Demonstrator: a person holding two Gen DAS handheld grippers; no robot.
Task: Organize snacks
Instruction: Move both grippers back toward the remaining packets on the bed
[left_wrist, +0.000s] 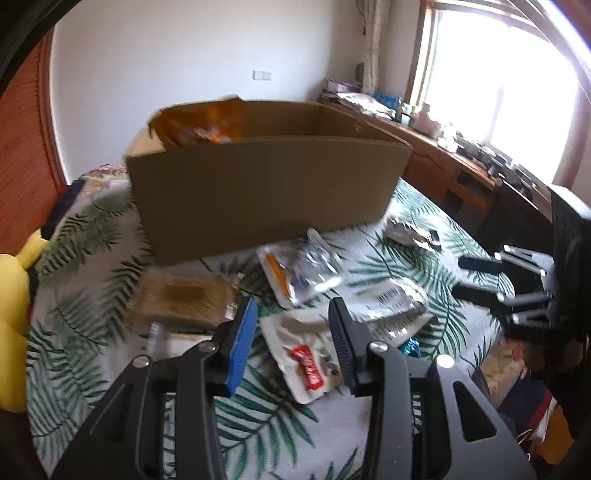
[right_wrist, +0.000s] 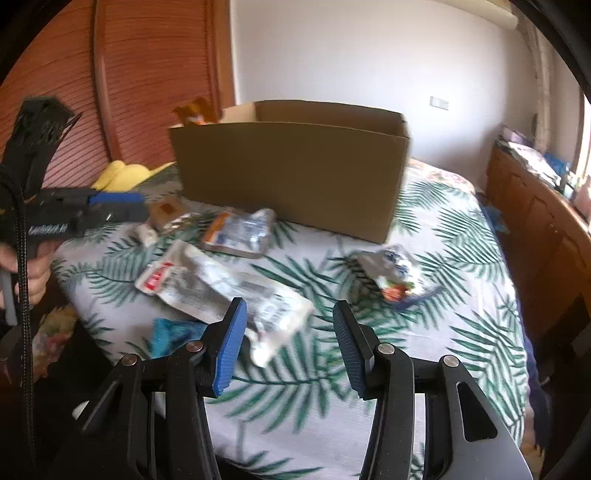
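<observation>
1. Daylight floods through a wood-framed window (left_wrist: 495, 85) above a cluttered wooden sideboard (left_wrist: 454, 162).
2. White wall (right_wrist: 351, 55) meets a slatted red-brown wooden panel (right_wrist: 147, 66); a leaf-print bedspread (right_wrist: 461, 258) covers the bed.

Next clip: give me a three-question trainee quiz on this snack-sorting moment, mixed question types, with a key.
1. True or false: the left gripper holds a packet.
2. What already sits in the box? A) an orange bag B) a bottle C) nothing
3. Fill in: the red-label packet lies on the ____.

Key: 1 false, both grippers are open, the right gripper too. 2 A. 3 bed.
</observation>
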